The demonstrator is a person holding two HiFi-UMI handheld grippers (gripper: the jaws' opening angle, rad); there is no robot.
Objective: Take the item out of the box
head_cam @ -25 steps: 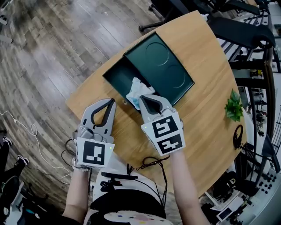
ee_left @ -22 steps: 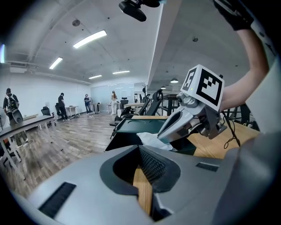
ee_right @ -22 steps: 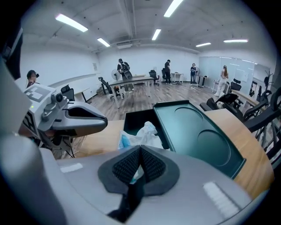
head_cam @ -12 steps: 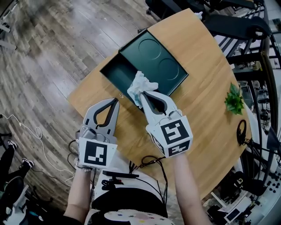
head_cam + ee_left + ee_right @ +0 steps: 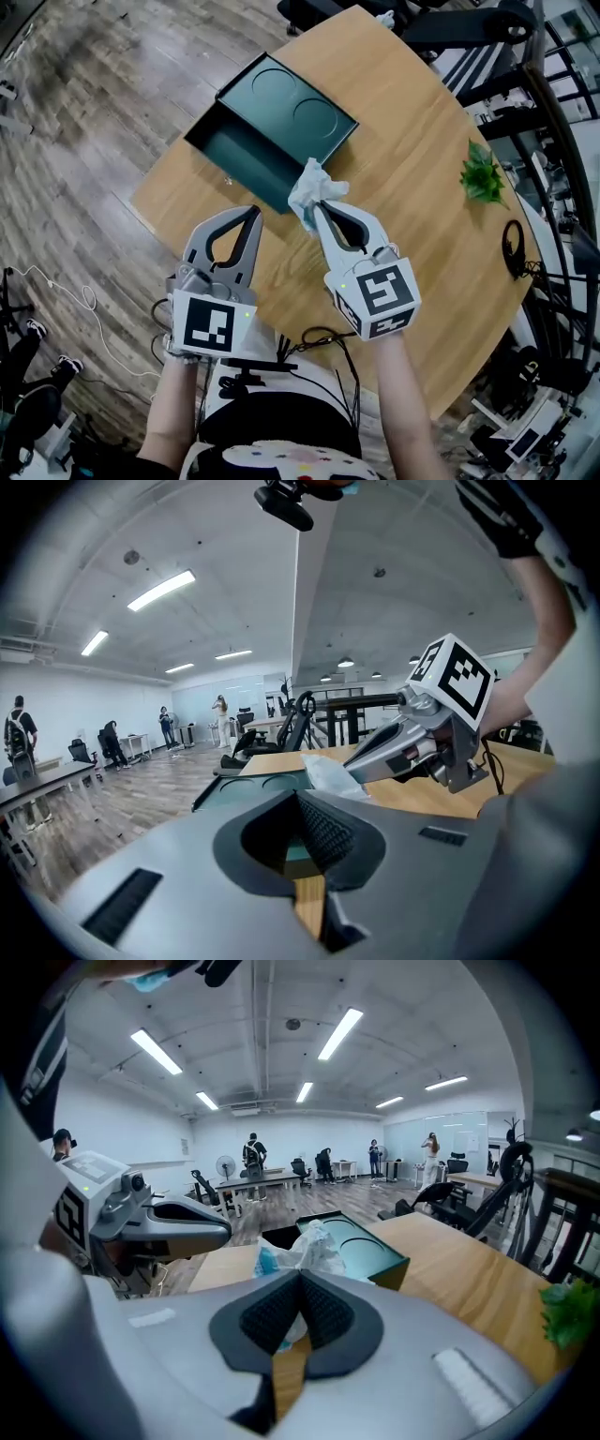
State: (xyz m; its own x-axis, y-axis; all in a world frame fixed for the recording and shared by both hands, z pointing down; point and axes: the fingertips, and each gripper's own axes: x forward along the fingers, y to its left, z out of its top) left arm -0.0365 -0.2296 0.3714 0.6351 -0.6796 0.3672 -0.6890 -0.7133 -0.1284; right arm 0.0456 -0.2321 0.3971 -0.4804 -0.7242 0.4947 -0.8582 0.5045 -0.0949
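Above the wooden table (image 5: 422,141), right gripper (image 5: 317,208) pinches wrapper (image 5: 311,184); plank floor (image 5: 84,122)

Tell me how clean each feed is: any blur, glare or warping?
Head view: sharp, evenly lit, table edge bowed by the lens. Left gripper view: strong fisheye, dark corners, ceiling strips blown out. Right gripper view: same warping; white packet in the right claw reads clearly.
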